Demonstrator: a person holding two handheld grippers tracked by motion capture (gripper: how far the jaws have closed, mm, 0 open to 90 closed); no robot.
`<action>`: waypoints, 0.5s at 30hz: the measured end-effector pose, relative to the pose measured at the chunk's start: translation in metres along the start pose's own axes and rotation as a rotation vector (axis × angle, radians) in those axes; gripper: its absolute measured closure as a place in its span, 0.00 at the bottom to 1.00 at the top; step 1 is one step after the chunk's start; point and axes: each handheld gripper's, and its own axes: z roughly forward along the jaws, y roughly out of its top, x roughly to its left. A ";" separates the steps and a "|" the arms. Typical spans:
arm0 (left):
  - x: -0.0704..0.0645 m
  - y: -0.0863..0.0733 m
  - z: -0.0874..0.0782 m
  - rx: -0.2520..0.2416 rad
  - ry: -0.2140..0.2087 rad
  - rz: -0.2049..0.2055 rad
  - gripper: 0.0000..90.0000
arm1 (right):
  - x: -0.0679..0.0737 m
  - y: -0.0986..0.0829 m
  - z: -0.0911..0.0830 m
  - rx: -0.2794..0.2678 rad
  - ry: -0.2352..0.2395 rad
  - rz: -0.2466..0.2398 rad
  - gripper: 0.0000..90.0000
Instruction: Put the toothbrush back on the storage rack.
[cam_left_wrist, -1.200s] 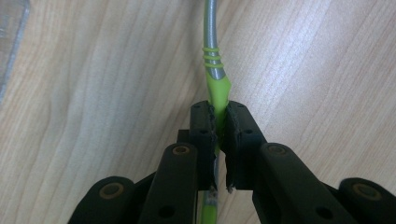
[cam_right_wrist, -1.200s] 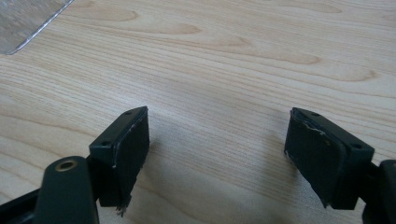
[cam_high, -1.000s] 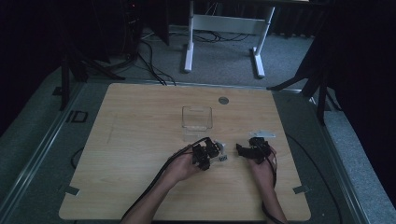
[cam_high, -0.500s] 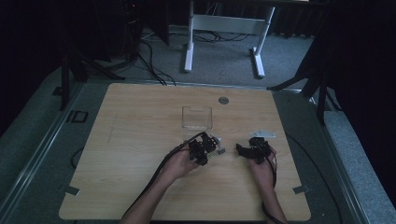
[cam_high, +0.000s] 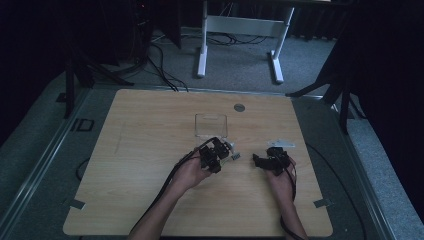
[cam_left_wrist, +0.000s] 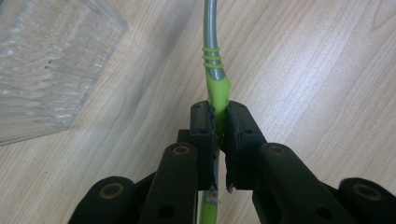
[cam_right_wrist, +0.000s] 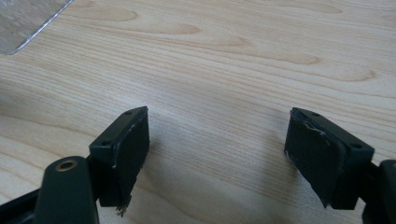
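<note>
Left gripper (cam_left_wrist: 219, 122) clamped tight on green-handled utensil (cam_left_wrist: 215, 88), metal shaft poking straight out past jaws. Clear glass dish (cam_left_wrist: 46, 60) just off to its left. Right gripper (cam_right_wrist: 217, 154) spread wide, empty, hovering over bare wooden table (cam_right_wrist: 224, 60).

Wooden table (cam_high: 150, 165) w/ grey disc (cam_high: 239, 107) nr far edge; white desk frame (cam_high: 240, 30), poss. cables behind.

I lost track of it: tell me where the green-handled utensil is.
The green-handled utensil is clamped in the left tool, just right of the clear container, near the table's middle in the high view.
</note>
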 end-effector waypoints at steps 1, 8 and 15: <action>0.000 0.000 0.000 -0.001 0.000 -0.001 0.92 | 0.000 0.000 0.000 0.000 0.000 0.000 0.24; 0.002 -0.001 -0.005 -0.026 0.009 -0.013 0.92 | 0.000 0.000 0.000 0.000 0.000 0.000 0.24; 0.004 -0.001 -0.009 -0.050 0.019 -0.031 0.92 | 0.000 0.000 0.000 0.000 0.001 -0.002 0.24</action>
